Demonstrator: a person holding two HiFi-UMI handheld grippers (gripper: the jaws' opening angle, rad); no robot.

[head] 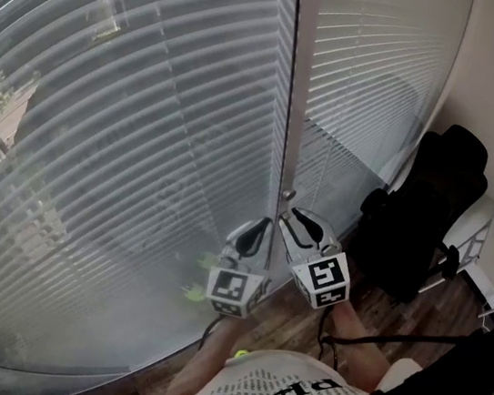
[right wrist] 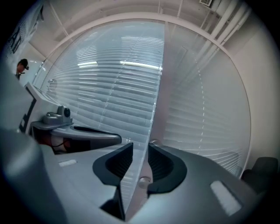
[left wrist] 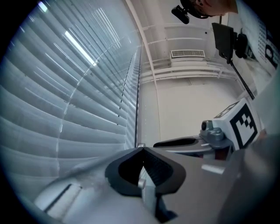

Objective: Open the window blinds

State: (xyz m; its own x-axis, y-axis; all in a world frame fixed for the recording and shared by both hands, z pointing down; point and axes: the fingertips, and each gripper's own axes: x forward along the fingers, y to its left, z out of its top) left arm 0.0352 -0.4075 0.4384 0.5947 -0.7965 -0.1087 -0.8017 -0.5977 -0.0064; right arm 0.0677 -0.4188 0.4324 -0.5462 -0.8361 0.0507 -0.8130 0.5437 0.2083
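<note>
Since the slats of the blinds (head: 136, 139) lie tilted nearly shut, with only a dim haze of outdoors coming through, I judge the job barely begun. My right claw (right wrist: 141, 148) is released. Its pads stand apart on either side of the clear tilt wand (right wrist: 136, 175), which runs up toward 12 o'clock beside the window post (head: 294, 79), and neither pad seems to press on it. My left claw (left wrist: 142, 151) is clenched on nothing, tips together, just beside the right one at its 9 o'clock. Both point at the seam between the two blinds. A black chair (head: 429, 210) stands off at 3 o'clock, well apart. The step in hand, as I read it, is working the wand. Next I would need to clamp the right claw onto it and roll it about its length, watching whether the slats turn level. A thin, slick rod may slip, so the grip wants to be square.
</note>
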